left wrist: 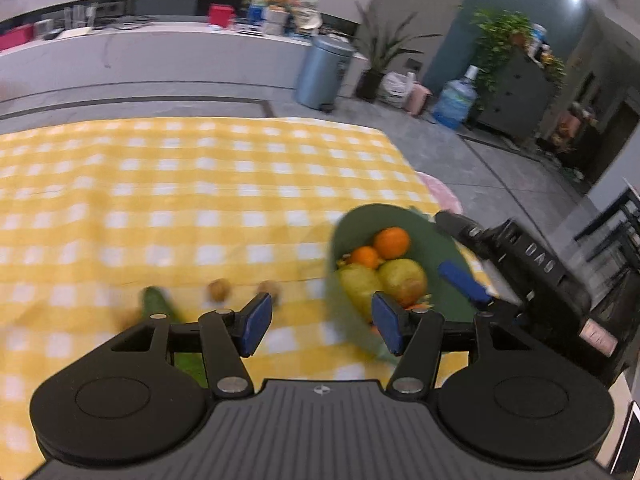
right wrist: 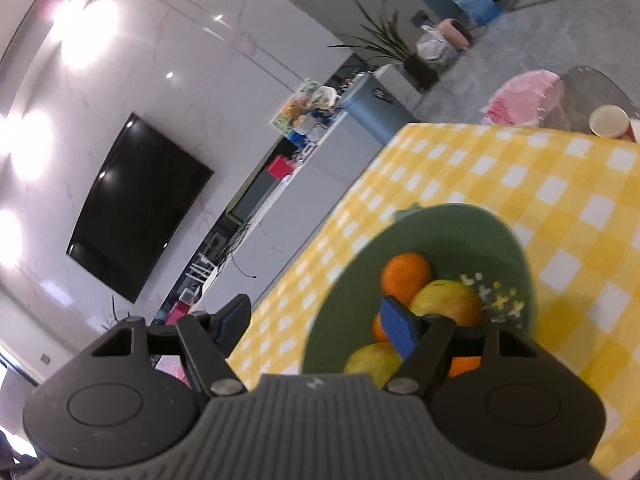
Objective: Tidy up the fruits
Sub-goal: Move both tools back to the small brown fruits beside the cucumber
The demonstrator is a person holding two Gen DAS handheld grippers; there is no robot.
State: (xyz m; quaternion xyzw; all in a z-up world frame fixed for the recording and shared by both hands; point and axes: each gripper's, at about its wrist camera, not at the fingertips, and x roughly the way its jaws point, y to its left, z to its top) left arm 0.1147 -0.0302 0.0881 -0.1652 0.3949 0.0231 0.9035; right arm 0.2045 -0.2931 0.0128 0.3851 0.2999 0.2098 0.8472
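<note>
A green bowl [left wrist: 348, 232] stands on the yellow checked cloth and holds two oranges [left wrist: 392, 242] and yellow-green fruits [left wrist: 402, 280]. On the cloth to its left lie a cucumber [left wrist: 156, 304] and two small brown fruits [left wrist: 219, 289]. My left gripper [left wrist: 322, 324] hovers open and empty over the cloth, just left of the bowl. My right gripper [right wrist: 316, 326] is open astride the bowl [right wrist: 452, 232] rim: its blue pad [right wrist: 396, 330] sits inside above the fruit and the other finger stays outside. The right gripper [left wrist: 454, 250] also shows at the bowl's right side in the left wrist view.
The cloth [left wrist: 200, 200] ends at the table's far and right edges, with floor beyond. A pink item [right wrist: 524, 96] and a paper cup [right wrist: 610, 122] sit near the far corner. A grey bin [left wrist: 324, 72] and a potted plant [left wrist: 376, 60] stand on the floor.
</note>
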